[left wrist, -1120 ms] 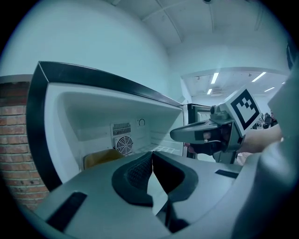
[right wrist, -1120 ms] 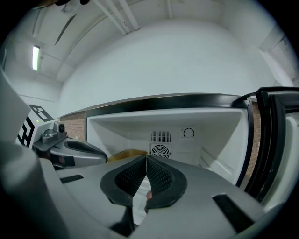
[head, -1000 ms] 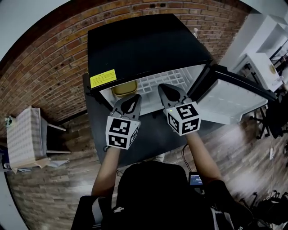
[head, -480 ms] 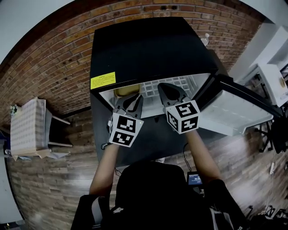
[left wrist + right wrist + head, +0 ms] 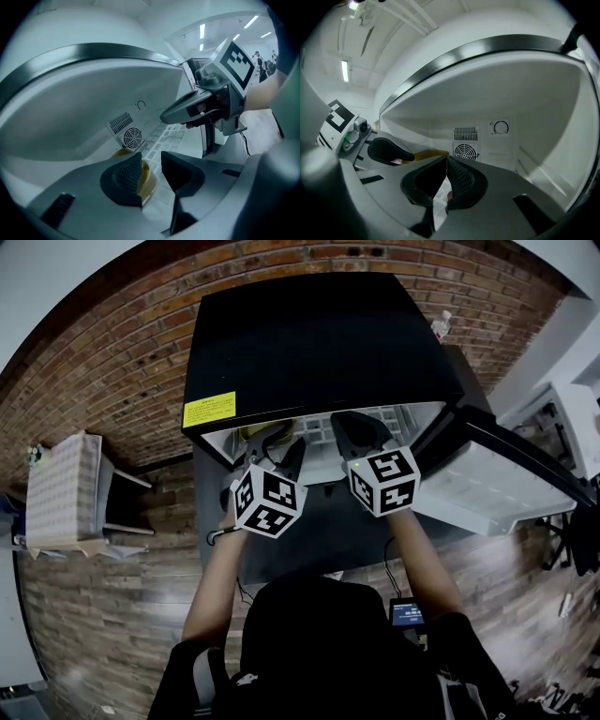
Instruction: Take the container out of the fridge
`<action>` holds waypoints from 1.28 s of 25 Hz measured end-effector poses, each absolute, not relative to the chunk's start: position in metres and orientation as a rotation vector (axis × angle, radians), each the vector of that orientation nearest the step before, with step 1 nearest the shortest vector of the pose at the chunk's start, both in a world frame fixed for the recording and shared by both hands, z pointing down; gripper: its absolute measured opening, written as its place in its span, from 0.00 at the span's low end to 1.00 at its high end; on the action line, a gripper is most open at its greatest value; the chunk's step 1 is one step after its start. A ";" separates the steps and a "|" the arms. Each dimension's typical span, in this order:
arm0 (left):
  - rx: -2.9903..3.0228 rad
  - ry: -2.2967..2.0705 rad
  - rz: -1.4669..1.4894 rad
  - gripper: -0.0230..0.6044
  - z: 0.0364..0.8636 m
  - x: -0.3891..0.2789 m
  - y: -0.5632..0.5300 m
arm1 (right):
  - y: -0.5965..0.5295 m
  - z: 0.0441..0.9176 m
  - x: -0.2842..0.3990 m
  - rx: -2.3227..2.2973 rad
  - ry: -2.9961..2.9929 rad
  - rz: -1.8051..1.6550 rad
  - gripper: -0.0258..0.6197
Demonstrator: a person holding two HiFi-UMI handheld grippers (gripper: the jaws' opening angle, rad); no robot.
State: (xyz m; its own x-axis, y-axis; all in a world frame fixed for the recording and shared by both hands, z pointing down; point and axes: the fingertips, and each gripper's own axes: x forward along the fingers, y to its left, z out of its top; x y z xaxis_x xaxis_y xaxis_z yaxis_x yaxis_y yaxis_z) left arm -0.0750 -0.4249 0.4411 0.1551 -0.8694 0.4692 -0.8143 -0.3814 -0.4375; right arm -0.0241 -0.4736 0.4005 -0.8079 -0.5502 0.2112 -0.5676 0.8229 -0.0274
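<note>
A black mini fridge [image 5: 319,343] stands with its door [image 5: 497,484] swung open to the right. Both grippers reach into its white inside. A yellow container [image 5: 146,177] sits on the fridge floor, just beyond the left jaw of my left gripper [image 5: 151,157]. Those jaws are opening, with a clear gap and nothing pressed between them. The right gripper view shows the yellow container [image 5: 429,153] as a sliver behind the left gripper [image 5: 389,150]. My right gripper [image 5: 446,160] is shut with nothing in it. In the head view the left gripper [image 5: 272,442] hides the container, with the right gripper [image 5: 352,427] beside it.
A round fan vent [image 5: 465,151] and a dial [image 5: 500,127] sit on the fridge's back wall. A white gridded shelf [image 5: 384,416] lines the inside. A pale box on a stool [image 5: 61,493] stands to the left. A bottle [image 5: 441,324] stands behind the fridge.
Both grippers have moved further into the fridge opening. The left gripper's cube has turned. The yellow container, visible a second ago in the head view, is now covered by the left gripper.
</note>
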 end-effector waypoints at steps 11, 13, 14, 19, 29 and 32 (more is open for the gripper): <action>-2.051 1.582 -1.439 0.24 0.470 -0.087 -0.444 | -0.490 0.411 -0.024 0.836 -2.814 0.171 0.10; -2.014 1.555 -1.492 0.24 0.475 -0.089 -0.444 | -0.492 0.412 -0.025 0.829 -2.814 0.176 0.10; -1.994 1.537 -1.516 0.24 0.477 -0.090 -0.444 | -0.492 0.413 -0.025 0.826 -2.814 0.178 0.10; -1.888 1.446 -1.619 0.24 0.482 -0.095 -0.443 | -0.496 0.415 -0.028 0.822 -2.813 0.189 0.10; -1.815 1.321 -1.782 0.23 0.497 -0.104 -0.440 | -0.497 0.418 -0.032 0.818 -2.807 0.190 0.10; -1.850 1.318 -1.780 0.20 0.498 -0.103 -0.438 | -0.498 0.418 -0.031 0.822 -2.805 0.192 0.10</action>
State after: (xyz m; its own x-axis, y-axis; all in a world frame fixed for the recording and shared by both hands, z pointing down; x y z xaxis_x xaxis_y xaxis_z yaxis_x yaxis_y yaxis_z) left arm -0.1027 -0.4384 0.4983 -0.1590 -0.7321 0.6624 -0.4202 -0.5569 -0.7164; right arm -0.0314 -0.4978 0.4177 -0.8218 -0.5175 0.2386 -0.5451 0.8359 -0.0646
